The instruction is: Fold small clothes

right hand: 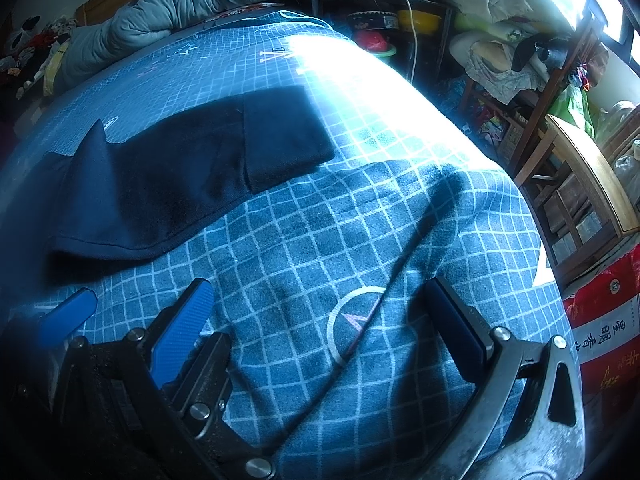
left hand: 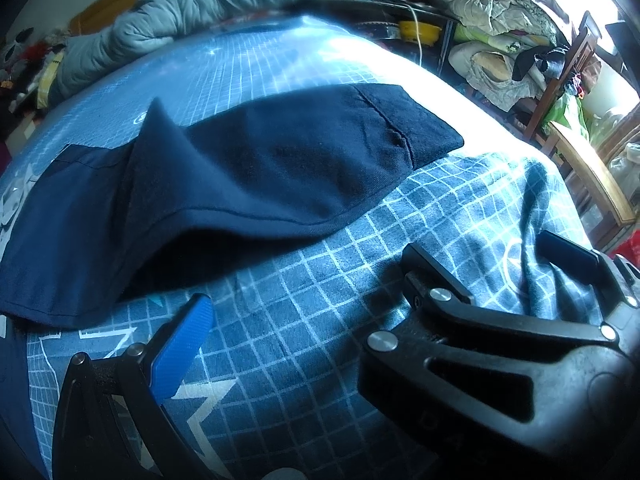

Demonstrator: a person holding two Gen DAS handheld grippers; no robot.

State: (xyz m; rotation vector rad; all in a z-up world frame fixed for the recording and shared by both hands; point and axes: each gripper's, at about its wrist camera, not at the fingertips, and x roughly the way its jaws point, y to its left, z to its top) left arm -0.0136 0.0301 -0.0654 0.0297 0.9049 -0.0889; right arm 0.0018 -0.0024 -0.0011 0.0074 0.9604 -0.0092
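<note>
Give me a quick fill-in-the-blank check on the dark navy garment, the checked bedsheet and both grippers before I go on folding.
1. The dark navy garment lies on a blue bedsheet printed with a white ____ pattern.
2. Both the left gripper and the right gripper have their fingers ____, holding nothing.
3. In the right wrist view, the garment lies to the ____ of the gripper's centre line.
4. One corner of the garment sticks ____ in a point.

Missing words: grid; open; left; up
</note>
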